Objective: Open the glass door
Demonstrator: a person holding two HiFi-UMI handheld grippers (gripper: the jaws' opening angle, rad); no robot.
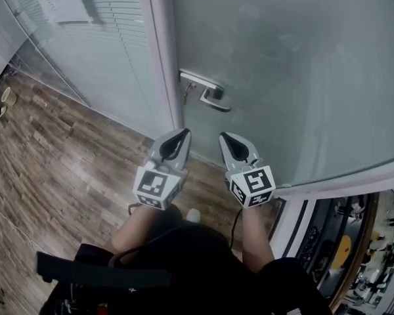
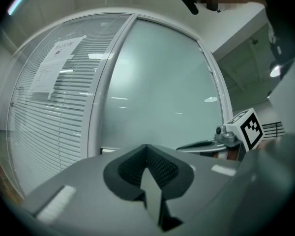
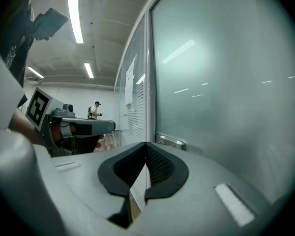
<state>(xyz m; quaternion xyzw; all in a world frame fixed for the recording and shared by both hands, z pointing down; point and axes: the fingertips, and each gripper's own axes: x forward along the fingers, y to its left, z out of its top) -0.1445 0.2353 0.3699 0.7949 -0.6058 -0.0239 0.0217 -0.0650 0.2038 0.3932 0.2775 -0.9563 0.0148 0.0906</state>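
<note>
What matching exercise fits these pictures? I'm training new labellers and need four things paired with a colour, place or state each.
Things:
1. door handle
2. sheet of paper
3. right gripper
4. floor

Descriptions:
A. shut, nothing between its jaws
B. brown wood-look planks
C. silver metal lever
D. white, high at the head view's left

Pairs: 1-C, 2-D, 3-A, 4-B

Notice (image 1: 60, 0) on blinds (image 1: 111, 58): print too small to read. Door handle (image 3: 170, 142) partly hidden behind right tool (image 3: 146, 147).
</note>
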